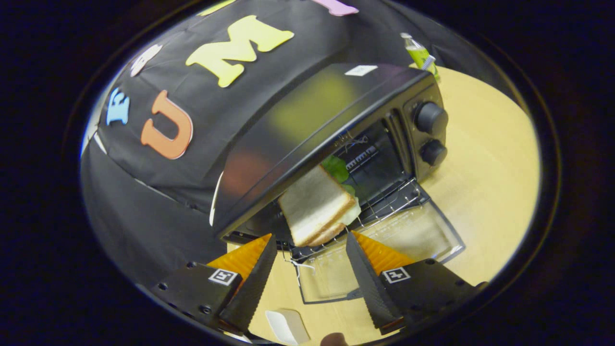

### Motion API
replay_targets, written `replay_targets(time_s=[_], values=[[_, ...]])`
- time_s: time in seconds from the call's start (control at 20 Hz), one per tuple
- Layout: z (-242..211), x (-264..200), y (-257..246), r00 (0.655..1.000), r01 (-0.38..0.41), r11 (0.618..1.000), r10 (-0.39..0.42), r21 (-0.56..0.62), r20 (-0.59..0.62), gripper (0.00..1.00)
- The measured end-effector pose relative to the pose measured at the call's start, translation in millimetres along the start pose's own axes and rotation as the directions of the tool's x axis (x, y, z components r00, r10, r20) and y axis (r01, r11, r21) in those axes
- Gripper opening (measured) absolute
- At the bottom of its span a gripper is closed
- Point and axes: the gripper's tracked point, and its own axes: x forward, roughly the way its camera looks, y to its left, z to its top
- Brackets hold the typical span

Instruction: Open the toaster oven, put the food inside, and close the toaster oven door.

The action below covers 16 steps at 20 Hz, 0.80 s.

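Note:
A black toaster oven (331,110) stands on the wooden table with its glass door (384,250) folded down flat toward me. A sandwich (317,206) of white bread with green lettuce lies on the wire rack (384,206) at the mouth of the oven, half under the top edge. My gripper (311,238) is open, its two fingers spread wide just short of the sandwich, one on each side of its near end. Neither finger touches the bread.
Two round knobs (431,117) sit on the oven's control panel beside the opening. A small green bottle (420,53) stands behind the oven. The light wooden table (485,158) stretches past the knobs. A white object (287,327) lies on the table below the fingers.

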Motion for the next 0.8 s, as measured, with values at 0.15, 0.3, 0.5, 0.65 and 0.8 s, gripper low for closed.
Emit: replay_targets(time_s=[0.15, 0.3, 0.5, 0.65, 0.8], values=[[-4.9, -33.9, -2.2, 1.000, 0.016, 0.991, -0.016, -0.131, 0.001, 0.95], [-12.0, -65.2, -7.4, 0.999, 0.050, 0.963, -0.045, -0.264, 0.023, 0.96], [-26.7, -90.3, -15.8, 0.996, 0.080, 0.924, -0.065, -0.373, 0.053, 0.96], [-46.9, -96.3, -28.7, 0.994, 0.106, 0.918, -0.098, -0.381, 0.040, 0.96], [-75.2, -90.2, -47.5, 0.989, 0.131, 0.897, -0.150, -0.422, -0.011, 0.96]])
